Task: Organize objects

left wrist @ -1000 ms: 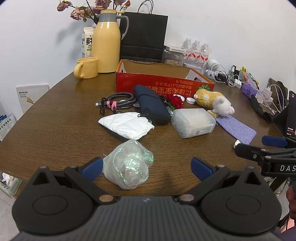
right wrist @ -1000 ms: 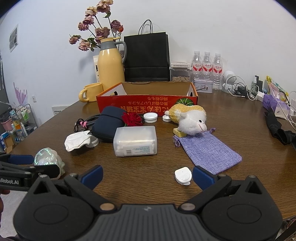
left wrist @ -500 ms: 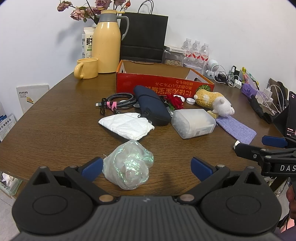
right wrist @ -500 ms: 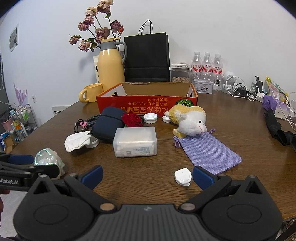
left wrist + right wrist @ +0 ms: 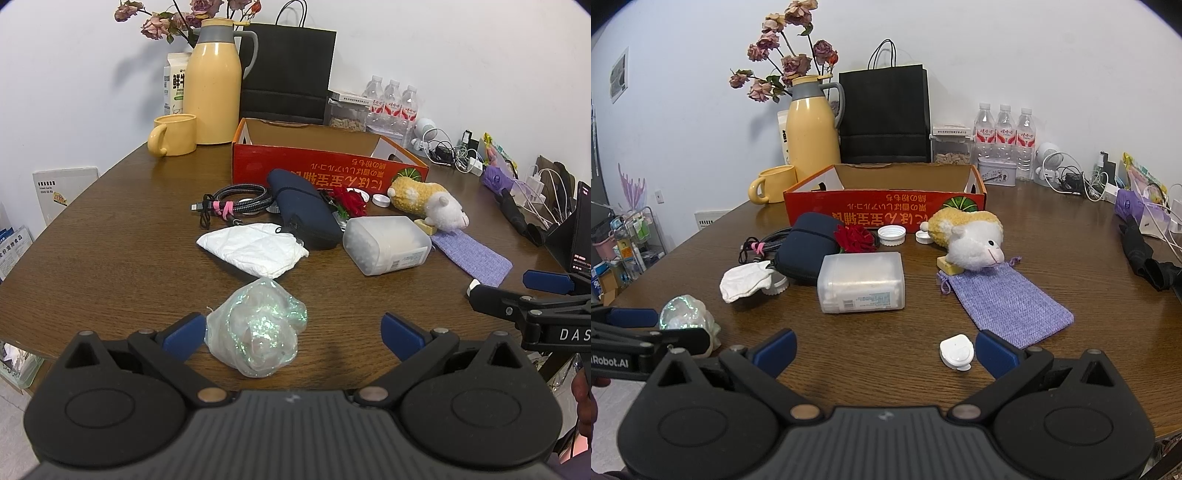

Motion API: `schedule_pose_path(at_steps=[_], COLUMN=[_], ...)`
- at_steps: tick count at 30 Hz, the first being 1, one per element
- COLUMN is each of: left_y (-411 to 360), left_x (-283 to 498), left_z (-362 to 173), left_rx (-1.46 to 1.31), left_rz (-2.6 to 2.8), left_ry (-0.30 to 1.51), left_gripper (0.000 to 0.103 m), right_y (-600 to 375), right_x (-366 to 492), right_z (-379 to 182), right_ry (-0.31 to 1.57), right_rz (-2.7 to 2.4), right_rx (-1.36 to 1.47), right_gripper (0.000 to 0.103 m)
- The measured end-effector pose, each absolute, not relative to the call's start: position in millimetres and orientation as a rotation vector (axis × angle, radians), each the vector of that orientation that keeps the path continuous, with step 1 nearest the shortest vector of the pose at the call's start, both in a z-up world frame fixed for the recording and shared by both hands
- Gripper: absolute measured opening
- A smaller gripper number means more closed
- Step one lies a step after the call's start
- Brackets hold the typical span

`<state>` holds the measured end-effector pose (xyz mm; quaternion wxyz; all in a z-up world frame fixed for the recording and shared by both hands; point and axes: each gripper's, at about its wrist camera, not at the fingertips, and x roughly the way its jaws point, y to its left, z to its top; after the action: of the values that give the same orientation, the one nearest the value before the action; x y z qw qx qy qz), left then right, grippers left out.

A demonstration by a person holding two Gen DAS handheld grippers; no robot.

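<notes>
Nothing sits in the box [image 5: 886, 184] yet as we read it: both our left gripper [image 5: 291, 328] and right gripper [image 5: 885, 345] gape empty, shiny bag [image 5: 256, 328] and white clip [image 5: 956, 351] lying between their fingers on the table [image 5: 110, 240].

A red box [image 5: 886, 208] printed with yellow characters is seen, beside a woven lilac pouch [image 5: 1006, 300], a navy case [image 5: 304, 214], and an iridescent, possibly greenish bundle [image 5: 258, 328].
</notes>
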<state>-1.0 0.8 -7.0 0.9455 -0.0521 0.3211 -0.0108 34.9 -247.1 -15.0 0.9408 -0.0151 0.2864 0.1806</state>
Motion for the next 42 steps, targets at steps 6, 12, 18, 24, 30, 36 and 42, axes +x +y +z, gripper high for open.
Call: schedule_pose_path(at_steps=[6, 12, 18, 24, 30, 36, 42], left_y=[5, 16, 16, 11, 8, 10, 13], left_x=[2, 12, 22, 30, 33, 33, 33], left_z=[-7, -20, -34, -42, -44, -43, -42], left_rx=[-0.115, -0.156, -0.162, -0.148, -0.131, -0.141, -0.151], left_rz=[-0.012, 0.024, 0.037, 0.056, 0.084, 0.081, 0.072], left_ry=[0.661, 0.69, 0.718, 0.708, 0.665, 0.662, 0.652], left_gripper=[0.103, 0.103, 0.1, 0.073, 0.044, 0.043, 0.042], right_y=[-247, -250, -254, -262, -262, -262, -261], right_x=[36, 43, 53, 66, 72, 80, 79], right_z=[-14, -24, -39, -50, -56, -64, -66], right_ry=[0.585, 0.595, 0.608, 0.597, 0.58, 0.598, 0.578], right_rz=[0.369, 0.339, 0.288, 0.268, 0.284, 0.283, 0.299], right_rx=[-0.038, -0.049, -0.085, -0.081, -0.085, -0.084, -0.076], right_gripper=[0.103, 0.103, 0.103, 0.097, 0.084, 0.057, 0.027])
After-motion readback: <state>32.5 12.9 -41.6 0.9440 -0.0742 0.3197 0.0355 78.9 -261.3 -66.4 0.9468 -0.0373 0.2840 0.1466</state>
